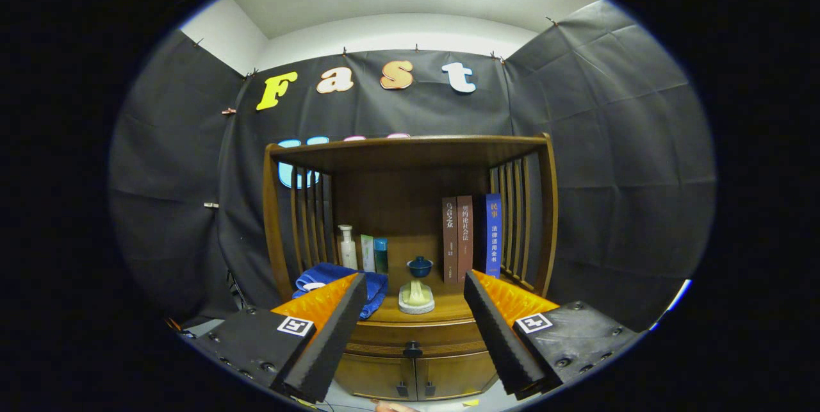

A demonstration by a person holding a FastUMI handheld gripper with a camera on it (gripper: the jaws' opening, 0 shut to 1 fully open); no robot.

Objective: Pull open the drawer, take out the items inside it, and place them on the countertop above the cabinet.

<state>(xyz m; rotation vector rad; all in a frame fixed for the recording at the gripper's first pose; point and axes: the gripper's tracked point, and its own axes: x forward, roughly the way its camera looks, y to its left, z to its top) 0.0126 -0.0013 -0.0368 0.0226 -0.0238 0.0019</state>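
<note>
A brown wooden cabinet (410, 207) stands ahead of me against the booth wall. Its drawer (384, 338) is closed, with a small dark knob (412, 349) at the middle of its front. My gripper (415, 284) is open, some way back from the cabinet, with nothing between its fingers; the knob shows low in the gap between them. The countertop (448, 306) above the drawer carries a pale green ornament on a round white base (416, 296) and a small blue lidded bowl (420, 266).
A folded blue towel (333, 279) lies at the countertop's left, partly behind my left finger. A white bottle (347, 247) and two small boxes (374, 253) stand behind it. Three upright books (471, 238) stand at the right. Two small doors (413, 377) sit below the drawer.
</note>
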